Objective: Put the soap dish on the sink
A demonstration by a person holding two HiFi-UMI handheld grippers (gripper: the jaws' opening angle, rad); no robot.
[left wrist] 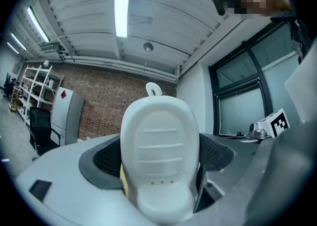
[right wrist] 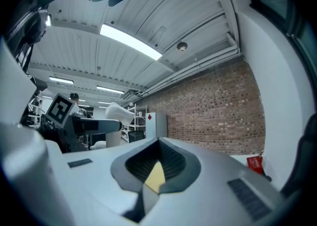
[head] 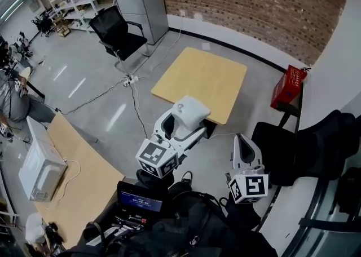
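Jaws, left gripper view: your left gripper (left wrist: 159, 166) is clamped on the white soap dish (left wrist: 158, 131), one pad on each flank.
Dish axis: its long axis runs up the frame, straight away from the jaws, with the ribbed face toward the camera and the hanging loop at the far tip.
Jaws, right gripper view: your right gripper (right wrist: 156, 170) is closed with nothing between the pads. The dish shows at middle left.
Head view, position: the dish sits at frame centre, over grey floor just below the near edge of the tan table (head: 200, 78). The empty gripper is at its lower right.
Sink: no view shows one, so you cannot tell which way it lies.
Room: there is open floor at upper left, crossed by cables. The black chair (head: 304, 149) crowds the right.
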